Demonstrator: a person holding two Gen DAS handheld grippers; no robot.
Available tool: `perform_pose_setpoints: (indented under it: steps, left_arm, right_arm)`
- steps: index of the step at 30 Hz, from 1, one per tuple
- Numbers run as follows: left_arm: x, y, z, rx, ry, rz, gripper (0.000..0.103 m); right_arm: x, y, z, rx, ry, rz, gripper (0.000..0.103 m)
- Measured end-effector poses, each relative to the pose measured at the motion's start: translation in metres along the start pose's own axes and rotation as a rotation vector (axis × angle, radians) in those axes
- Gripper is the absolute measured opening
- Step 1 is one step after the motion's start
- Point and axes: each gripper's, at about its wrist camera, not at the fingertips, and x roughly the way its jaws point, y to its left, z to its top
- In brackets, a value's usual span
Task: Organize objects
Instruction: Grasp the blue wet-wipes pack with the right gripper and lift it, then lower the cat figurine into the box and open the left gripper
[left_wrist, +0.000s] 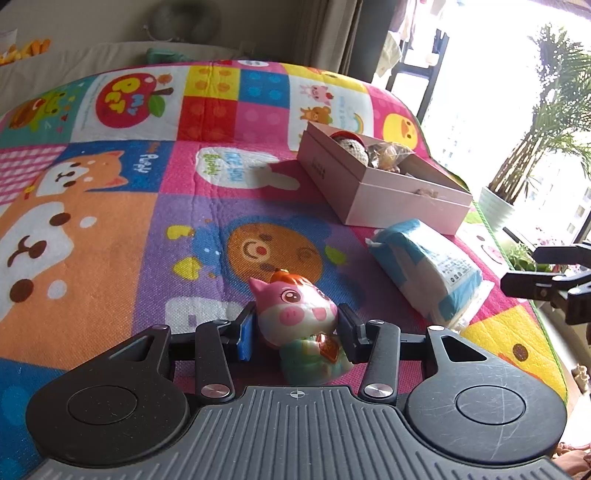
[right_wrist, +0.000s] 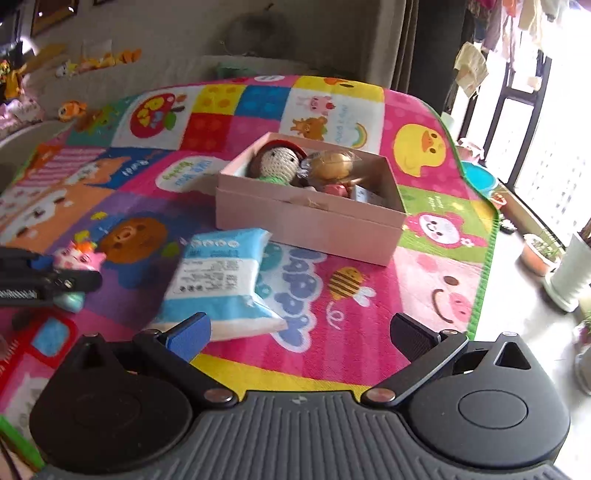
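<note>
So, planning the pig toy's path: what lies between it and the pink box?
The tissue pack lies on the mat between the pig toy and the pink box, toward the near side; the right wrist view shows it best.

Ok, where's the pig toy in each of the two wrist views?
Left wrist: pig toy sits bottom centre, clamped between the left tongs.
Right wrist: pig toy at the far left edge, partly hidden by the left tongs.
Shared landmark: the pink box, beyond the tissue pack.
</note>
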Motion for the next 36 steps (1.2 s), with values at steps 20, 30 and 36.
perform_pose_setpoints:
  steps: [20,30,36]
  left_arm:
    - [-0.002,0.009,-0.002,-0.053,-0.011,-0.035,0.049]
    - [0.000,0.002,-0.002,-0.015,-0.003,0.000,0.049]
    - [0.000,-0.003,0.001,0.001,0.014,0.021,0.049]
  right_arm:
    - [0.086,0.043,0.039,-0.022,0.133,0.094,0.083]
    - [0.038,0.027,0.036,-0.007,0.092,0.153,0.053]
    - [-0.003,-0.015,0.038,0.081,-0.044,0.141,0.053]
